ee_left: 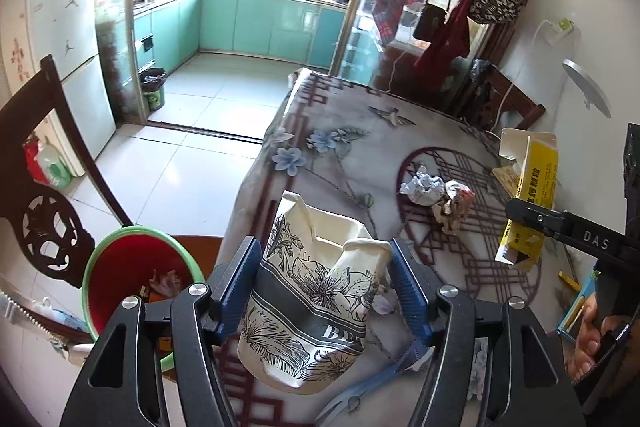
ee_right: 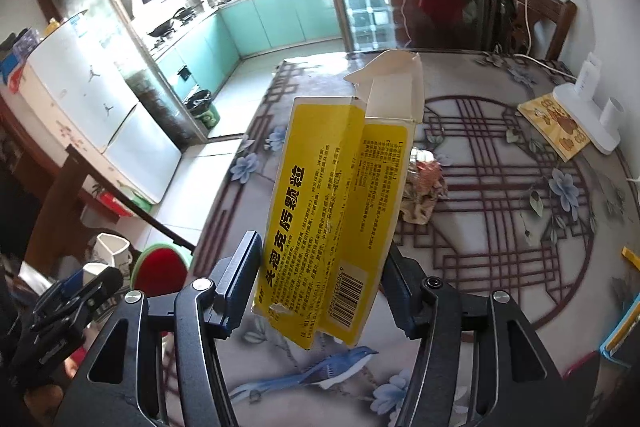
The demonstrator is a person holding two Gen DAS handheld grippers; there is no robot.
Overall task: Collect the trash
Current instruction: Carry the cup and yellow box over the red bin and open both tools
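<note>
In the left wrist view my left gripper [ee_left: 324,247] is shut on a crushed cream paper cup [ee_left: 312,299] with a black flower print, held above the table's near-left corner. Below and left of it stands a red bin with a green rim [ee_left: 132,279]; it holds some scraps. In the right wrist view my right gripper [ee_right: 320,247] is shut on a flattened yellow carton [ee_right: 336,195] with its top flap open, held upright over the table. Two crumpled paper wads [ee_left: 424,187] lie on the cloth's round pattern. The carton [ee_left: 536,179] also shows at the right of the left wrist view.
A flowered cloth covers the table [ee_right: 500,227]. A carved dark chair [ee_left: 48,227] stands beside the red bin. A white device [ee_right: 592,119] and an orange booklet [ee_right: 556,127] lie at the table's far right, and a blue-edged item [ee_right: 620,327] at its near right. A dark bin [ee_left: 154,87] stands at the kitchen doorway.
</note>
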